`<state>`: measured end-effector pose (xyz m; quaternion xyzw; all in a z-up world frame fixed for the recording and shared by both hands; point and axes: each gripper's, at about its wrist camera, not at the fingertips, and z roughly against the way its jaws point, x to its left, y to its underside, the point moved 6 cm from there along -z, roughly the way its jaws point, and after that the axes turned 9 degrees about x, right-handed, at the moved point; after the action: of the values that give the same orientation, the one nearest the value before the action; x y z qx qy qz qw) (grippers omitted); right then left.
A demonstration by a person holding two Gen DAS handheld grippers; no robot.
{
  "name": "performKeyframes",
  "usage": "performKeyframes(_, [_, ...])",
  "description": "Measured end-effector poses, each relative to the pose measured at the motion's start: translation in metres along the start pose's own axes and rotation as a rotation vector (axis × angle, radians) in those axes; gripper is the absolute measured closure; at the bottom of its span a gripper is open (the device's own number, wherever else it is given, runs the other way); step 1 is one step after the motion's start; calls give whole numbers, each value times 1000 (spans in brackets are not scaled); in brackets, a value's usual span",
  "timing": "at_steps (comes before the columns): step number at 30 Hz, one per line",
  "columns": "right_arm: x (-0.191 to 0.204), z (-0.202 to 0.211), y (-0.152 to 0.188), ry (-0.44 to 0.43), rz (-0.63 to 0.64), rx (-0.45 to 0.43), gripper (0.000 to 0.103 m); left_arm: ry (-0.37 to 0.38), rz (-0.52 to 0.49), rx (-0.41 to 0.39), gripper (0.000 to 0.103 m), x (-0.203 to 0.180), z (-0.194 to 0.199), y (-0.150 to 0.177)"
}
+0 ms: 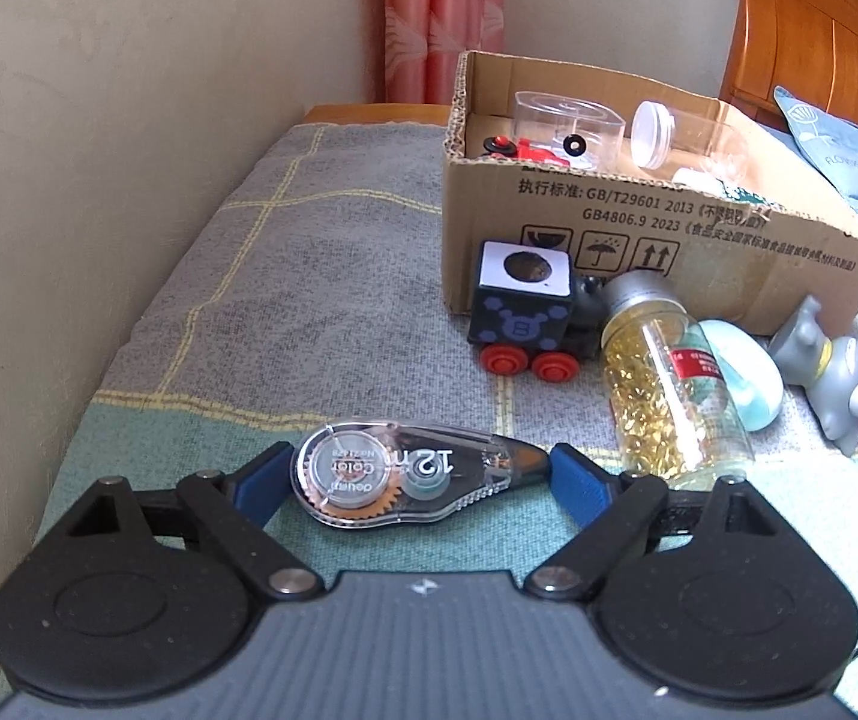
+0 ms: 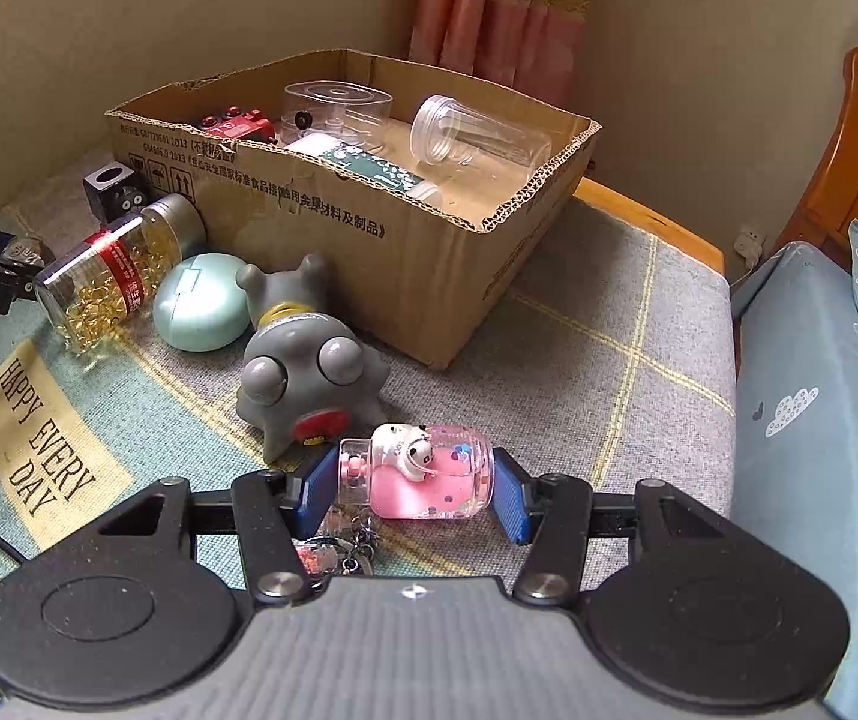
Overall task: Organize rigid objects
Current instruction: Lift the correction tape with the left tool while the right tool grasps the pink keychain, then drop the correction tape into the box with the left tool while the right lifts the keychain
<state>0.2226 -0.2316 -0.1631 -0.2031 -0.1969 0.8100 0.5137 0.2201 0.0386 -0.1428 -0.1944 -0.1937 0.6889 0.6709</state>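
Observation:
My left gripper [image 1: 414, 480] is closed on a clear correction tape dispenser [image 1: 405, 477], its blue pads touching both ends. My right gripper [image 2: 411, 489] is shut on a small pink bottle keychain [image 2: 423, 477] with a white figure on it. The cardboard box [image 1: 639, 228] stands ahead and holds a red toy car [image 2: 237, 123], a clear case [image 2: 333, 105] and a clear jar [image 2: 477, 132]. In front of the box lie a black toy train [image 1: 525, 312], a bottle of gold capsules [image 1: 669, 384], a mint oval case [image 2: 201, 303] and a grey figurine [image 2: 303, 366].
Everything rests on a grey and green checked blanket [image 1: 285, 276] with a wall on the left. A wooden headboard [image 1: 819, 30] and blue pillow [image 2: 813, 420] lie to the right. Pink curtains [image 2: 495, 18] hang behind the box.

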Motion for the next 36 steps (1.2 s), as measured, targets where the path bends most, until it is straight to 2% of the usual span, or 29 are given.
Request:
performKeyframes(8, [-2,0,-1,-14,-29,14,45,23,-50,13,14,2,3,-1])
performKeyframes(16, [-5,19,-7,-26,-61,41,46,56,-157,-5,14,0,29,-15])
performKeyframes(27, [-9,64,-20,-30,-31,14,47,110,-295,-92,14,-23,76,-37])
performKeyframes(36, [-17,96,-50,-28,-19,-79,47,154,-371,-191,14,-58,100,-78])
